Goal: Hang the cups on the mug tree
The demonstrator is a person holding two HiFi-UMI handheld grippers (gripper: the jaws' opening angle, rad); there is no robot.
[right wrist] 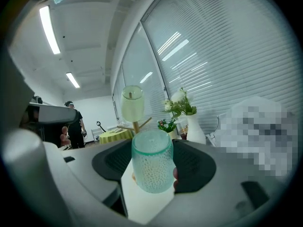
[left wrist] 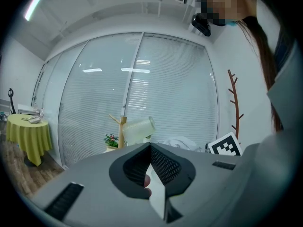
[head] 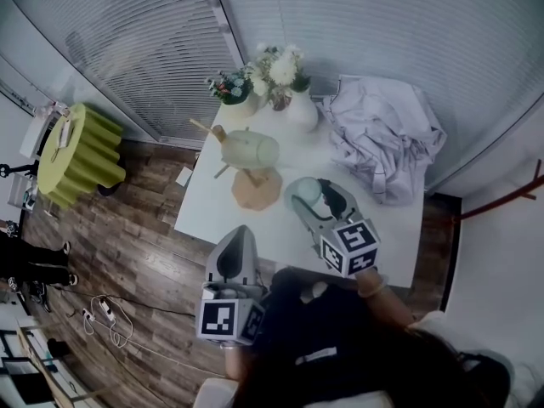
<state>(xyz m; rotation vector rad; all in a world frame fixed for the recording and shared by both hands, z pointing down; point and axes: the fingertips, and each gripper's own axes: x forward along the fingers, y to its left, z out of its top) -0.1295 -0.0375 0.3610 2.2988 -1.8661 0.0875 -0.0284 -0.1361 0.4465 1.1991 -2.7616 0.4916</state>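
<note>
Window blinds (head: 153,41) run behind a white table (head: 306,153) that stands on a wood floor (head: 127,236). A round side table with a yellow-green cloth (head: 76,155) stands well off to the left.

At the far edge of the white table are a white vase (head: 302,110) with pale flowers and a low pot of mixed flowers (head: 236,100) just left of it. A crumpled pale cloth (head: 382,138) is heaped at the far right.

The mug tree (head: 257,191) stands mid-table on a round wooden base. A pale green cup (head: 252,150) hangs on one peg, tilted on its side.

The right gripper (head: 306,201) is over the table, near and right of the tree, and its jaws are clamped on a teal dimpled cup (right wrist: 151,167). The cup is upright between the jaws with its rim up. It is apart from the tree and not on any peg.

The left gripper (head: 238,236) is at the near left edge of the table, with its jaws closed together and nothing between them.

A person in dark clothes (right wrist: 73,124) stands far off in the room.
</note>
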